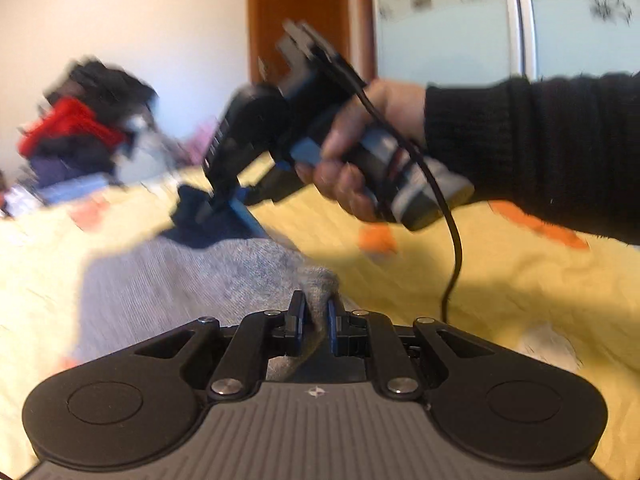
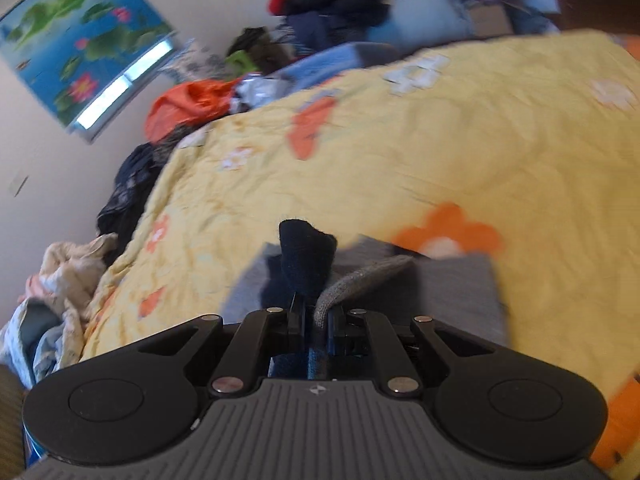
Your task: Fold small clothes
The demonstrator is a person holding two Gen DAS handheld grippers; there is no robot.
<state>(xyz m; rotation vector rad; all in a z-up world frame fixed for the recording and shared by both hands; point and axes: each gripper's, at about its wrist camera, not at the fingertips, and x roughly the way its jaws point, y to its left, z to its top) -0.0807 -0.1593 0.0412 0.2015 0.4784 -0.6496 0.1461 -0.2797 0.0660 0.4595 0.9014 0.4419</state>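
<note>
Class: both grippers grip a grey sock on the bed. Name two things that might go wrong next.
1. The left gripper pinches only a small bunch of the sock, so it may slip out.
2. The right gripper's cable hangs low over the bedspread and might snag the fabric.

Two wrist fisheyes, low and close over the yellow flowered quilt [image 1: 500, 280].
The left faces across towards the right hand; the right faces the far wall. Both share the grey knitted garment [image 1: 168, 280] [image 2: 460, 280].
</note>
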